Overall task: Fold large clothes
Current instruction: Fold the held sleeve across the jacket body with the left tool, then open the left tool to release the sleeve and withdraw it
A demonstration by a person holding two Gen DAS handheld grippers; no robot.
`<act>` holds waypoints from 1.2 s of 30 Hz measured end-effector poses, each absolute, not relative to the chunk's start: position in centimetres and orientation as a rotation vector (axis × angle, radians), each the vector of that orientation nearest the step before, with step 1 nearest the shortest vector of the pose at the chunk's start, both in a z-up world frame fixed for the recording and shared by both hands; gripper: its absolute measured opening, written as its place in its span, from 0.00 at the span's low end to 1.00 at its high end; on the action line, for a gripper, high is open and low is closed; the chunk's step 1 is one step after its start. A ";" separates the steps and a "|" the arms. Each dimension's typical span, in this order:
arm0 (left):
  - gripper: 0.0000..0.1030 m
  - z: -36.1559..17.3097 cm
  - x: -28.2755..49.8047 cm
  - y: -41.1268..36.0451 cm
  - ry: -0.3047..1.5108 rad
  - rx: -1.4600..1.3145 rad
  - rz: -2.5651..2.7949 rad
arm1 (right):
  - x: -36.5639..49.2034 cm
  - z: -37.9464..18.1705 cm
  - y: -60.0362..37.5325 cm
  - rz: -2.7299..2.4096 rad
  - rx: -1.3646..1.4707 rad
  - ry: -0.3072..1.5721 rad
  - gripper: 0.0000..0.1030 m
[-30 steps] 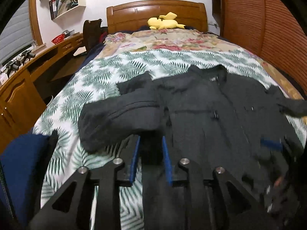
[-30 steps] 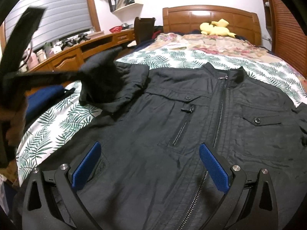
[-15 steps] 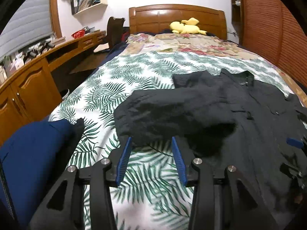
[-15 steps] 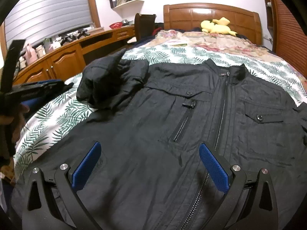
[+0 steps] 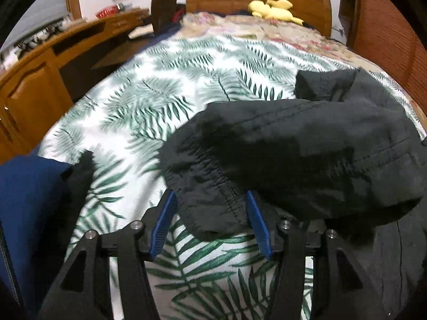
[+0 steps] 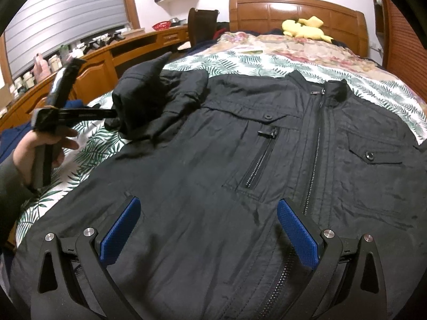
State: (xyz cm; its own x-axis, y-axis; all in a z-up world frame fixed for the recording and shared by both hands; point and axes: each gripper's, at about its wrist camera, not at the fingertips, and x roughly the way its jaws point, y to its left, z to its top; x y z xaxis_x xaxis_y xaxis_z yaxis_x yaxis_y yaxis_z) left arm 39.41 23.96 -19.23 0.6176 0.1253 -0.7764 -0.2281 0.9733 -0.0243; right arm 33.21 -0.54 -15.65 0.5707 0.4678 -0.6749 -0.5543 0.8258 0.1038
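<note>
The black jacket (image 6: 240, 160) lies face up and zipped along the foot end of the bed (image 5: 165, 101), and its sleeve cuff (image 5: 213, 208) sits between the blue pads of the left gripper (image 5: 210, 221), whose jaws have just been opening and stand half apart without pressing it. The right gripper (image 6: 210, 229) hovers wide open over the jacket's lower front, gripping nothing. The sleeve is bunched toward the bed's desk-side edge.

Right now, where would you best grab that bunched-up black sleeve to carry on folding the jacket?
Probably at the cuff end of the black jacket sleeve, coming from the bed's foot. Its stitched hem hangs loose over the palm-leaf bedspread, already between the open left hand-held gripper pads.
</note>
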 end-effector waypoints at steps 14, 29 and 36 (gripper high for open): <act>0.20 -20.0 40.1 22.9 0.943 -0.112 0.124 | 33.1 -15.5 -1.0 0.589 -0.112 0.756 1.00; 0.00 -6.1 32.5 14.2 0.658 0.028 0.039 | 27.2 -10.8 -6.3 0.494 -0.118 0.666 1.00; 0.00 -1.5 29.4 5.5 0.569 0.081 -0.106 | 26.2 -9.4 -9.5 0.442 -0.127 0.644 1.00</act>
